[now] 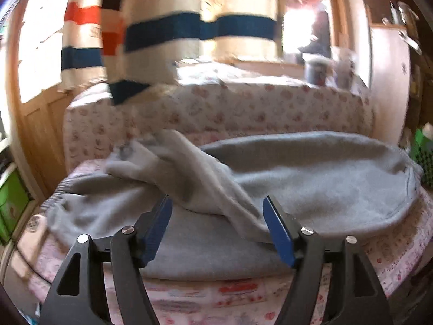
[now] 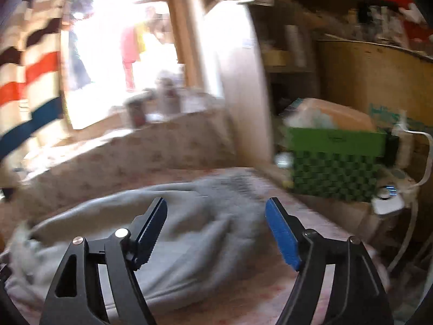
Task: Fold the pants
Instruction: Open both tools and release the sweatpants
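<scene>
Lying across a bed (image 1: 392,254) with a pink floral sheet, the grey pants (image 1: 311,178) spread from an elastic waistband at the left edge of the left wrist view to a rounded fold at the right, with one lighter grey flap of the fabric thrown up and over the middle in a loose ridge. The left gripper (image 1: 217,227) hangs just above the pants with its blue-padded jaws wide apart; the low end of that raised flap runs down between them, close against the right-hand pad, but the pads do not press on it. In the right wrist view the same pants (image 2: 189,230) lie crumpled and blurred on the sheet, bunched toward the lower left. The right gripper (image 2: 216,230) is also spread wide over the cloth, nothing caught between its pads. Behind the bed stands a cushioned backrest in matching floral print (image 1: 216,108), and above it hangs a striped garment (image 1: 167,27) in cream, orange and dark blue bands, in front of a bright window. A green woven basket (image 2: 335,178) with a green box on top sits at the bed's far right side, beside a white corded device (image 2: 389,203).
</scene>
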The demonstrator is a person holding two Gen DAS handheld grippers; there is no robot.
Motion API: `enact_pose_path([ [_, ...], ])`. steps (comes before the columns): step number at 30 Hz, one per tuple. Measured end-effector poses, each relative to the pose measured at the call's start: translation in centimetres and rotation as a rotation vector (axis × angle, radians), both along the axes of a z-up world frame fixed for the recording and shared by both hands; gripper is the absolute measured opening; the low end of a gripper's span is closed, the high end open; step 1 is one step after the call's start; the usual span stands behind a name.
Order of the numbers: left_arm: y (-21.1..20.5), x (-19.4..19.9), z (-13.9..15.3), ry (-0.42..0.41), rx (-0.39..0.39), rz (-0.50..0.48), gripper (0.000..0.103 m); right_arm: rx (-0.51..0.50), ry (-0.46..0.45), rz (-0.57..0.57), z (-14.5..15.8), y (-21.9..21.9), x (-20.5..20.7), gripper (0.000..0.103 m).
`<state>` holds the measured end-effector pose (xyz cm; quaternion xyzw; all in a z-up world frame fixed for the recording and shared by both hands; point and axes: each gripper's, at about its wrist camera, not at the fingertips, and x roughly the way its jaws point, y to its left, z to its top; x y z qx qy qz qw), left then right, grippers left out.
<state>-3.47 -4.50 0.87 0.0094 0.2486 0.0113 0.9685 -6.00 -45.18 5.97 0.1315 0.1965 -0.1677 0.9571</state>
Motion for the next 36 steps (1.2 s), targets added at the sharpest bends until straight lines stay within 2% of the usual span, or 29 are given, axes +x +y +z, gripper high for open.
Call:
enact_pose_path([
  [1, 0.6, -0.8, 0.5, -0.035, 0.023, 0.04, 0.069, 0.011, -0.007, 0.056, 0.2, 1.0, 0.3, 0.083],
  [3, 1.5, -2.4, 1.2, -0.091, 0.071, 0.101, 0.069, 0.019, -0.01, 0.158, 0.1, 3.3, 1.4, 0.084],
  [5, 2.8, -4.3, 1.8, -0.146, 0.107, 0.162, 0.077, 0.013, -0.003, 0.215, -0.2, 5.2, 2.1, 0.084],
  [7, 4.2, -5.5, 2.2, -0.185, 0.123, 0.198, 0.101, 0.01, 0.004, 0.263, -0.6, 7.1, 2.9, 0.084],
  [11, 6.1, -6.6, 2.2, -0.232, 0.168, 0.241, 0.103, 0.032, -0.008, 0.345, -1.3, 10.2, 4.2, 0.086],
  [13, 6.5, -6.1, 2.0, -0.205, 0.186, 0.222, 0.103, 0.041, -0.019, 0.366, -1.7, 11.4, 4.8, 0.088],
  [14, 7.0, -5.5, 1.8, -0.182, 0.166, 0.196, 0.103, 0.042, -0.027, 0.378, -2.0, 12.0, 5.1, 0.088],
  [18, 8.8, -2.5, 2.0, -0.065, 0.02, 0.084, 0.103, -0.006, -0.033, 0.415, -3.2, 14.2, 6.1, 0.091],
  [21, 10.0, 1.1, 2.5, -0.021, -0.021, 0.092, 0.103, -0.02, -0.021, 0.418, -3.4, 14.8, 6.7, 0.091],
  [26, 11.0, 7.0, 3.9, 0.022, -0.11, 0.122, 0.102, 0.024, 0.016, 0.392, -2.8, 13.9, 8.1, 0.091],
  [29, 11.0, 11.0, 4.8, 0.08, -0.168, 0.107, 0.102, -0.029, 0.046, 0.359, -1.6, 13.9, 9.6, 0.091],
  [31, 10.6, 13.6, 5.1, 0.114, -0.17, 0.095, 0.101, -0.088, 0.058, 0.335, -0.7, 14.3, 10.8, 0.091],
  [33, 10.0, 16.3, 5.4, 0.145, -0.128, 0.106, 0.1, -0.139, 0.073, 0.324, 0.2, 14.9, 12.2, 0.091],
  [36, 9.6, 20.8, 5.0, 0.228, -0.073, 0.117, 0.099, -0.155, 0.104, 0.338, 1.3, 15.6, 13.8, 0.091],
])
